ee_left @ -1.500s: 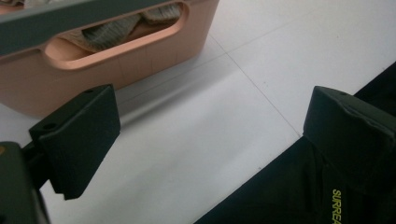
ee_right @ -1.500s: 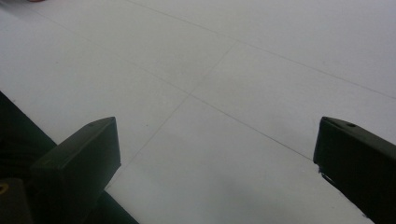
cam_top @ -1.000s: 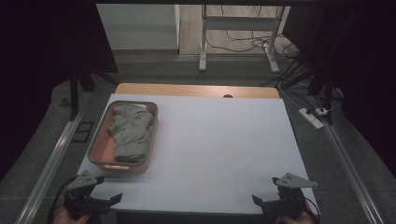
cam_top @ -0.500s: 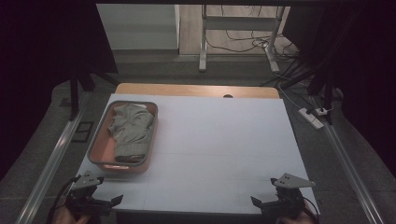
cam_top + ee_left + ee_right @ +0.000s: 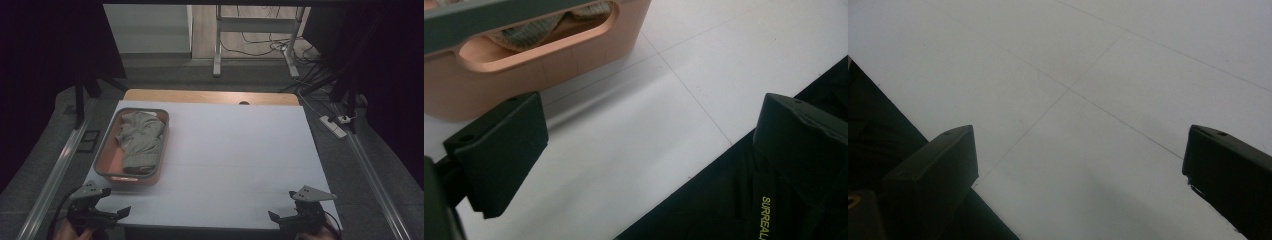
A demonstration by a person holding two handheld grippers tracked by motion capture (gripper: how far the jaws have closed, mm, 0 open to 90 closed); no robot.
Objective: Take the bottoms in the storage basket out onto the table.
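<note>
An orange basket (image 5: 113,171) with a grey rim stands on the left of the white table, and a crumpled grey-green cloth (image 5: 139,139) lies in it. The left gripper view shows the same basket (image 5: 524,55) close ahead with its handle slot and the cloth (image 5: 531,31) behind it. My left gripper (image 5: 111,209) hovers at the table's front left corner, just in front of the basket, jaws wide apart and holding nothing. At the front right corner my right gripper (image 5: 285,214) is open too, with bare table between its jaws.
The white table top (image 5: 235,155) has a wooden strip (image 5: 210,96) along its far edge. Metal rails (image 5: 55,170) run along both sides. A power strip (image 5: 334,126) and cables lie on the floor at the right. Dark clothing (image 5: 744,200) shows below the table's front edge.
Both grippers have drawn slightly back toward the table's front edge. The basket and cloth have not moved.
</note>
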